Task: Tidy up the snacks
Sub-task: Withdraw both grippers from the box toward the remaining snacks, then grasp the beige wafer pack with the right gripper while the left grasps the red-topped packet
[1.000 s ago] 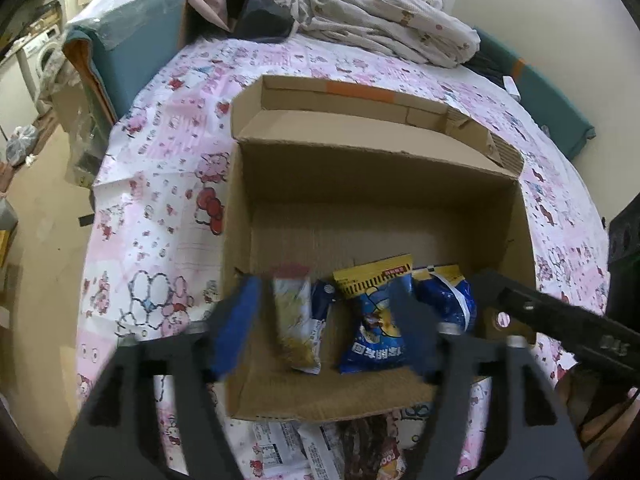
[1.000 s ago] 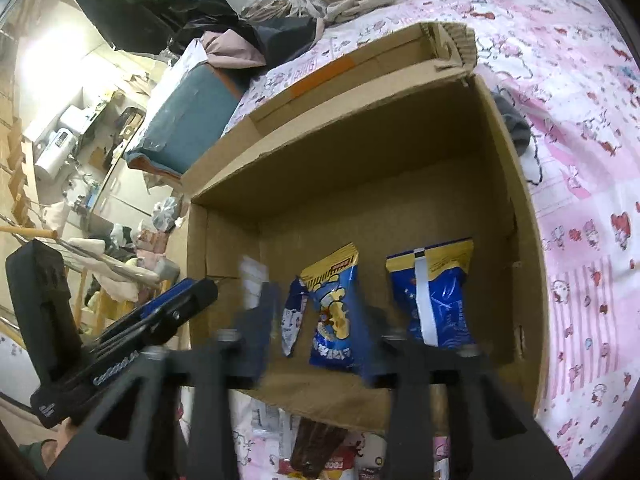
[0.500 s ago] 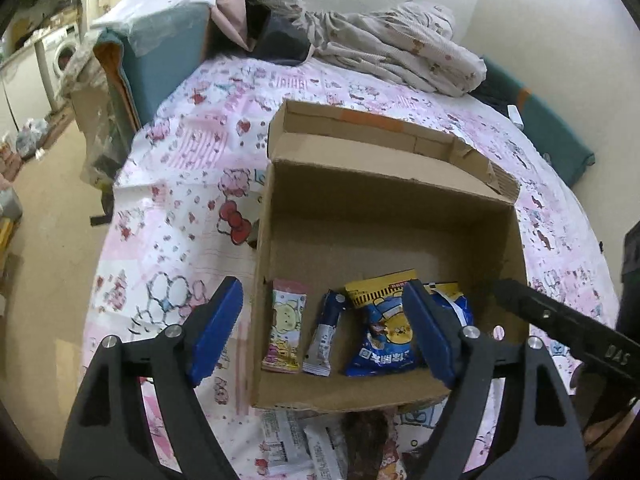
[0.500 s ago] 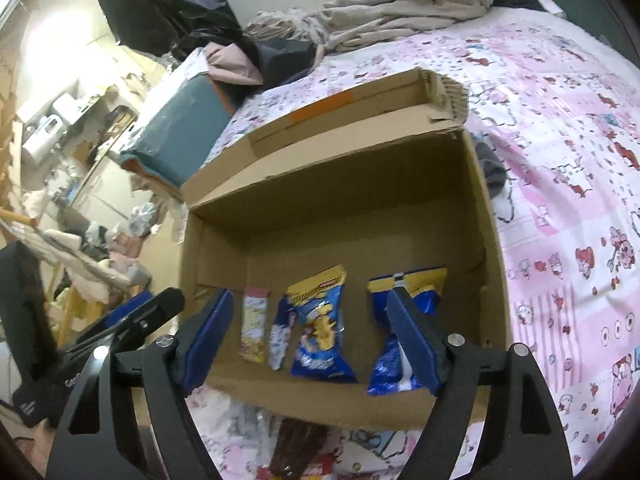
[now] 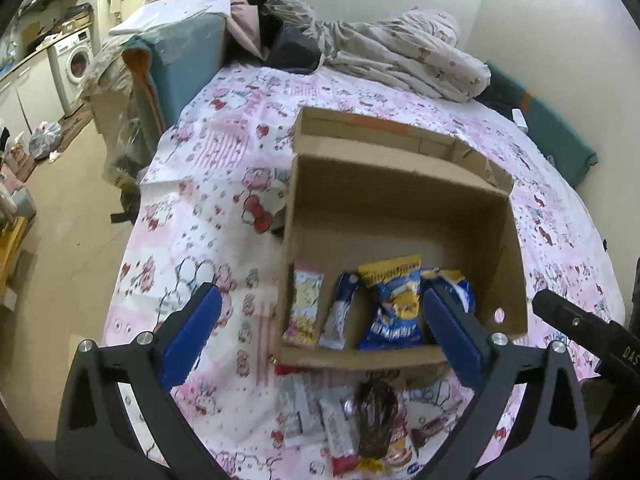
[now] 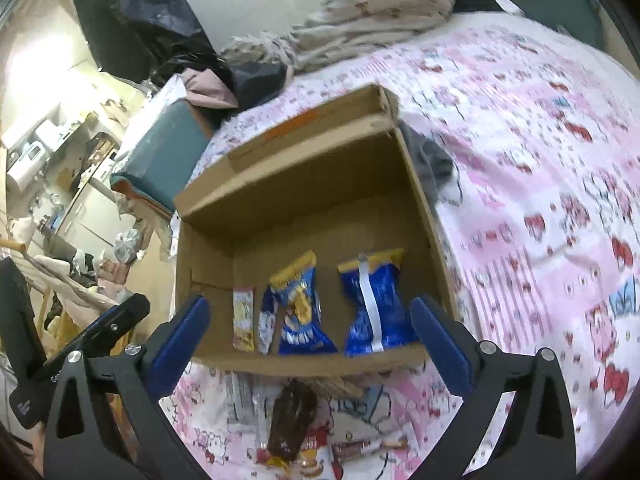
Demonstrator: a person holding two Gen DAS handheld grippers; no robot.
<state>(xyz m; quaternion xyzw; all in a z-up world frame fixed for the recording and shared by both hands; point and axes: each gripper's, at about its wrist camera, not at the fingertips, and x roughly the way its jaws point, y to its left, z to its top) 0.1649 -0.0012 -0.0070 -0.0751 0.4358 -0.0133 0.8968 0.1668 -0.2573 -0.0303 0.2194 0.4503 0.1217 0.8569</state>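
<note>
An open cardboard box (image 5: 400, 196) (image 6: 304, 184) lies on the pink patterned bedspread. Inside stand a pink-yellow packet (image 5: 304, 306) (image 6: 243, 318), a slim white-blue packet (image 5: 340, 312) (image 6: 266, 326), a blue-yellow bag (image 5: 396, 304) (image 6: 300, 304) and a blue bag (image 5: 460, 288) (image 6: 376, 304). Loose snacks lie in front of the box, among them a dark brown packet (image 5: 376, 416) (image 6: 292, 420). My left gripper (image 5: 320, 332) is open and empty above the box's near edge. My right gripper (image 6: 310, 340) is open and empty, also over the near edge.
A rumpled blanket (image 5: 400, 56) and dark clothes lie at the bed's far end. A teal-covered box (image 5: 180, 52) stands beside the bed on the left. The floor (image 5: 60, 216) drops off left of the bed. A grey cloth (image 6: 432, 164) lies right of the box.
Both grippers have pulled back and up from the box, so the loose snacks in front of it show more. Both stay open and empty.
</note>
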